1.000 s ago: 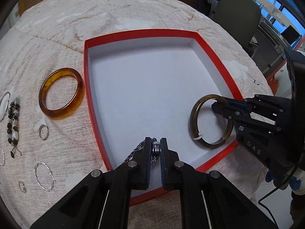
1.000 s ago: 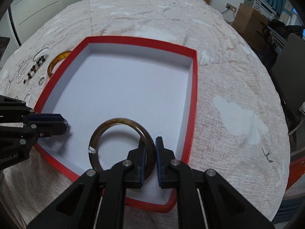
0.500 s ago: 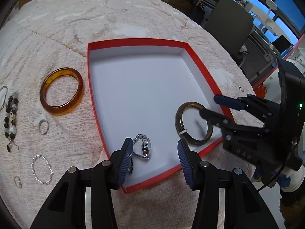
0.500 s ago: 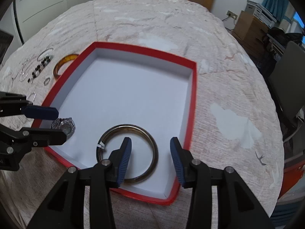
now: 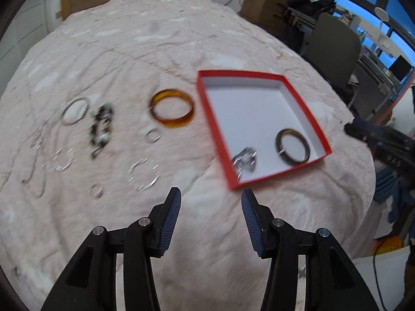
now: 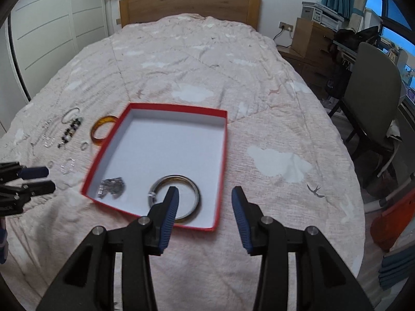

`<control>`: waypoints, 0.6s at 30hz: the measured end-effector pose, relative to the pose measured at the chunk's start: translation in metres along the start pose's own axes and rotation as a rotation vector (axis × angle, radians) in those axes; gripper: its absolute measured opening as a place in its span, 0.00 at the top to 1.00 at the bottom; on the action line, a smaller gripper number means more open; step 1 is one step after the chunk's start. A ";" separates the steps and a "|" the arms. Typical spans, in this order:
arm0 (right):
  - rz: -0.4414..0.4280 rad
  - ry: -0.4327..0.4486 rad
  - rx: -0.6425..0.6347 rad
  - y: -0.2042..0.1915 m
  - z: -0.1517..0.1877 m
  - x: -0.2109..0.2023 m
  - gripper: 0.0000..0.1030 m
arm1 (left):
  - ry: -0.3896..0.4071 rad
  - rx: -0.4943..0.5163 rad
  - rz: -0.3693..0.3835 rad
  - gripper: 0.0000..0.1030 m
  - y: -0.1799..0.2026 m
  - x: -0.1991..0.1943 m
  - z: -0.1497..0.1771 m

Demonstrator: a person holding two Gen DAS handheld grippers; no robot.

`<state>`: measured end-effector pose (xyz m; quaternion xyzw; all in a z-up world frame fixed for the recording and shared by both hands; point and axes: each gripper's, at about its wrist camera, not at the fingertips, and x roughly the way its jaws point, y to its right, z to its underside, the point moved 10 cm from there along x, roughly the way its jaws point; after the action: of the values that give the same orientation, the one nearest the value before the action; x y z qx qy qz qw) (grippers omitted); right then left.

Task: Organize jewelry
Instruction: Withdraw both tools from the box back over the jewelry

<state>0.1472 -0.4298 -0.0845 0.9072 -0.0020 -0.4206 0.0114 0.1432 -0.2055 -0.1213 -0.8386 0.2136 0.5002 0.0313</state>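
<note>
Inside the red box (image 6: 223, 140), a dark bangle (image 6: 193, 194) lies flat; both tongs (image 5: 210, 216) (image 6: 205, 211) spread, empty.

A shallow red box (image 6: 223, 140) with a white floor lies flat on the bed. In its near end rest a dark brown bangle (image 6: 193, 189) at 5 o'clock and a silver wristwatch (image 6: 112, 186) at 7 o'clock, apart. At the box's 9 o'clock, on the quilt, lie an amber bangle (image 5: 171, 113), a beaded bracelet (image 5: 101, 127) and several silver rings (image 5: 144, 174).
</note>
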 end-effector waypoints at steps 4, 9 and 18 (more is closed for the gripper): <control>-0.046 0.038 0.011 -0.034 -0.005 -0.024 0.61 | 0.026 -0.038 -0.081 0.54 -0.038 -0.031 0.025; -0.111 0.080 -0.004 -0.091 -0.006 -0.055 0.61 | 0.064 -0.130 -0.140 0.53 -0.095 -0.071 0.054; -0.180 0.086 -0.054 -0.176 0.001 -0.085 0.61 | 0.132 -0.271 -0.190 0.53 -0.165 -0.121 0.102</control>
<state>0.0903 -0.2522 -0.0241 0.9203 0.0912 -0.3804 -0.0018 0.0732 0.0106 -0.0954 -0.8824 0.0657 0.4633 -0.0492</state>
